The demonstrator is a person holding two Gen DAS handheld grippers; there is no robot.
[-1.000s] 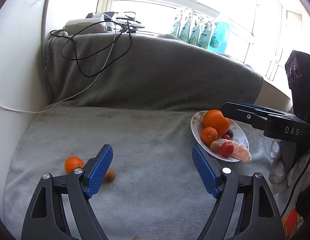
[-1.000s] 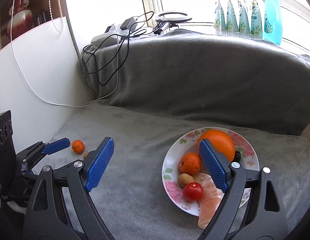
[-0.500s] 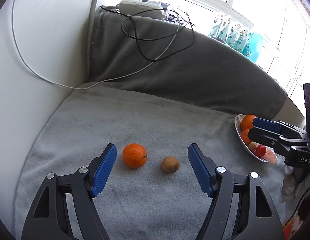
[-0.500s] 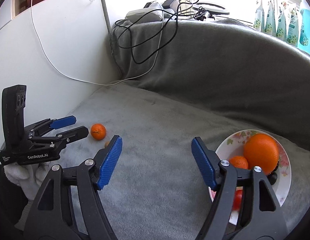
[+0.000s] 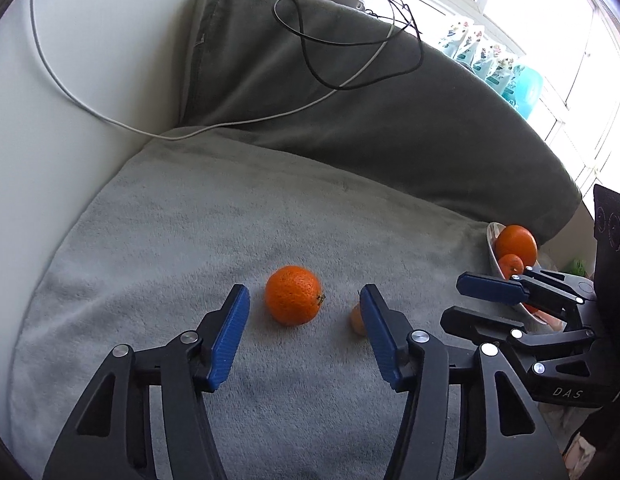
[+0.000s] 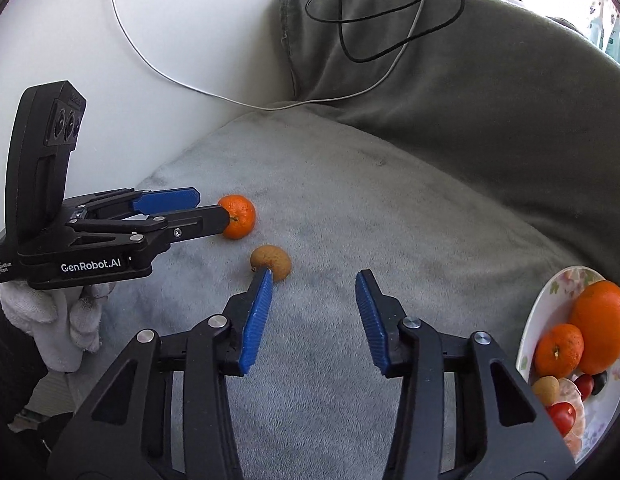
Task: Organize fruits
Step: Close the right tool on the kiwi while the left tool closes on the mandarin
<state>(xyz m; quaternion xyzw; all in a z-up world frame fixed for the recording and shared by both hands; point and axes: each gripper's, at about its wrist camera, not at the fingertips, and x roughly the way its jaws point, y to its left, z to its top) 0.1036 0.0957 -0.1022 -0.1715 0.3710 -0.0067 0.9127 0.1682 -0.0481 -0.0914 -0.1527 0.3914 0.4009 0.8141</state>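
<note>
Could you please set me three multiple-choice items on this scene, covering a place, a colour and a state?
1. Where is the plate?
A. right edge of the blanket
B. on the windowsill
C. beside the wall

2. What colour are the gripper pads?
A. red
B. blue
C. green

3. What is between the left gripper's jaws?
A. a tomato
B. nothing
C. a mandarin, not yet pinched

Key: 1 A, the plate sits far right in the right wrist view. 2 B, both pairs are blue. 3 C, gaps show either side while the jaws are closing.
</note>
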